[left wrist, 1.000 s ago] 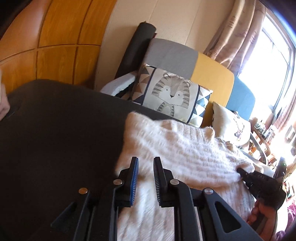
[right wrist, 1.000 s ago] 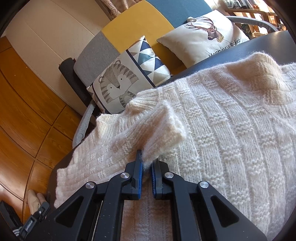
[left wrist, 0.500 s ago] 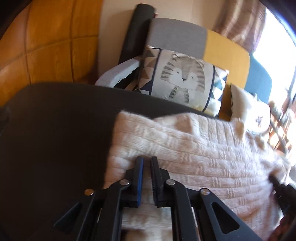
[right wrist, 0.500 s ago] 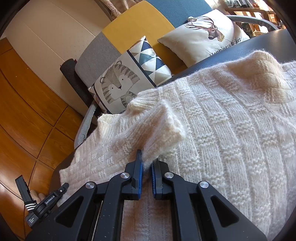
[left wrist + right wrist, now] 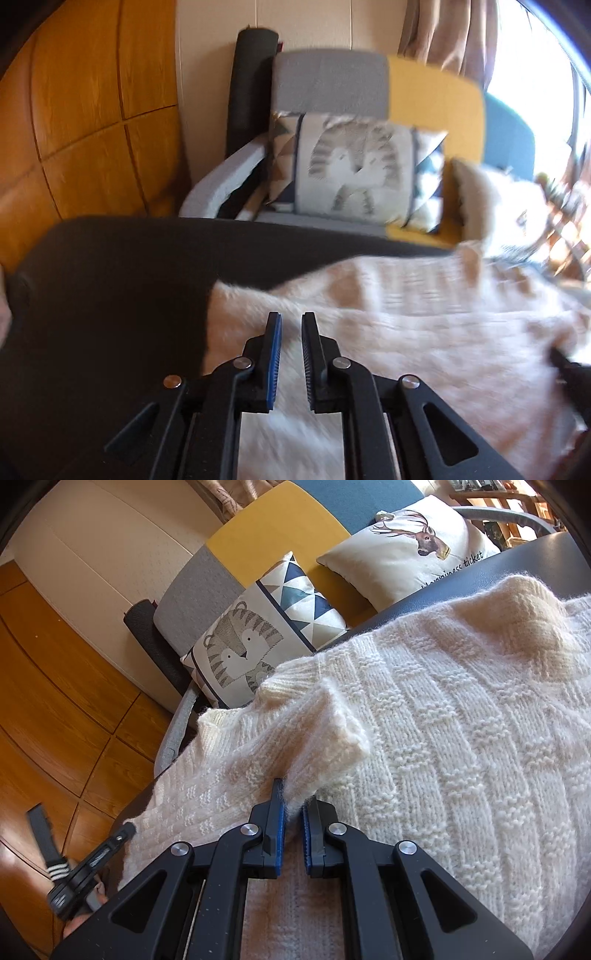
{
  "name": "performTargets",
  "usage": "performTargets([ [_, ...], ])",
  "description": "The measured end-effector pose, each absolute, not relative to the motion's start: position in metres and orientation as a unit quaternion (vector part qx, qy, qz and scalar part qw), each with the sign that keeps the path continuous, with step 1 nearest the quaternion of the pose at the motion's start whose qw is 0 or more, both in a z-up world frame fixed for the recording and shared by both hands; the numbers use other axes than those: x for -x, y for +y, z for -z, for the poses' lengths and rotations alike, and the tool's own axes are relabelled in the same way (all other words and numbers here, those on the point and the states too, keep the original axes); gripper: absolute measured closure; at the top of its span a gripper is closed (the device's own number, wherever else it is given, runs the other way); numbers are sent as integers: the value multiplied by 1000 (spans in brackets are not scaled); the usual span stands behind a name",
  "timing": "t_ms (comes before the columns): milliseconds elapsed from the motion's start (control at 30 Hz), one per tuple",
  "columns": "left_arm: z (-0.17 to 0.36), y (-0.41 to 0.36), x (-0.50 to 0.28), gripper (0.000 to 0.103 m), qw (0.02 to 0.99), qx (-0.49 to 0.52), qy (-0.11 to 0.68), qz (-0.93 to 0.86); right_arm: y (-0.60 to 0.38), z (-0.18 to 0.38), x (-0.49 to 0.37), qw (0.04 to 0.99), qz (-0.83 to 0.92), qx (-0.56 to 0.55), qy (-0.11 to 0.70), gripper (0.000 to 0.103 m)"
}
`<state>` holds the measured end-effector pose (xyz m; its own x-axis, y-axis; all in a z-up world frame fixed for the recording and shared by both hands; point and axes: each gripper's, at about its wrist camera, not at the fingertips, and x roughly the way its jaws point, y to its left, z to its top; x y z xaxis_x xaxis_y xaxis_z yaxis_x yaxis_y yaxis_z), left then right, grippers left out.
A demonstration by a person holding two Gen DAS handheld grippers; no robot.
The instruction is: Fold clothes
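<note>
Dark surface carries the white sweater, folding hardly begun: right tool pinches its raised sleeve, while left tool, slightly opening, hovers over its edge, gripping nothing.

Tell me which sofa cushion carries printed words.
The white deer-print cushion; lettering runs along its lower edge. The tiger-print cushion with blue triangles has none.

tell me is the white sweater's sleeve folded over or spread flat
Folded over. The sleeve lies doubled across the sweater body, its cuff edge pinched in the right gripper.
</note>
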<state>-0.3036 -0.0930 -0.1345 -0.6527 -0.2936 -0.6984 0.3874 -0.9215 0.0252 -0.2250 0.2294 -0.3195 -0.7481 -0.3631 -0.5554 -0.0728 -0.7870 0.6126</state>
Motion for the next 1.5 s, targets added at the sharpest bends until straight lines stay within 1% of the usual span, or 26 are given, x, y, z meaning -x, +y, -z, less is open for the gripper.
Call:
performTargets([
  [33,138,-101,304,92,195,-375,75,903,230,320,225,84,880,-345,-317,97],
  [67,142,-110,304,88,202,-378,87,899,230,320,225,85,879,-345,-318,97],
  [167,147,-125,299,88,214,-378,111,894,229,320,226,88,879,-345,-317,97],
  [300,146,-121,301,88,217,-390,80,891,229,321,225,90,879,-344,-318,97],
  [400,133,-111,290,88,230,-393,44,889,229,322,225,90,879,-343,-318,97],
  [533,122,-97,259,88,220,-370,66,900,229,323,224,91,879,-342,-319,97],
  [700,140,-88,239,86,210,-390,76,894,230,323,223,92,879,-343,-320,97],
  [733,142,-90,237,84,216,-389,78,892,230,323,223,92,879,-343,-319,97],
  [800,144,-94,232,73,224,-387,90,890,230,323,223,92,878,-343,-320,97],
  [867,148,-99,228,71,219,-390,112,887,230,324,223,93,878,-343,-320,97],
  [900,150,-101,228,68,219,-390,116,887,230,324,224,93,878,-343,-320,97],
  [933,151,-102,228,68,219,-389,119,887,230,324,224,93,878,-343,-320,97],
  [1133,155,-98,231,68,228,-389,100,887,230,323,224,93,876,-346,-321,97],
  [1233,155,-101,229,68,222,-387,111,888,232,321,222,100,871,-353,-325,93],
  [1333,155,-104,228,67,218,-386,121,888,233,312,220,102,869,-377,-303,86],
  [1367,154,-103,227,67,218,-385,120,889,233,306,216,91,874,-382,-286,81],
  [1400,154,-102,228,67,219,-385,118,889,234,299,208,65,884,-379,-265,74],
  [1467,154,-101,228,67,221,-385,114,889,240,284,188,21,902,-346,-257,68],
  [1500,154,-100,228,67,222,-385,113,889,242,278,179,12,909,-326,-259,68],
])
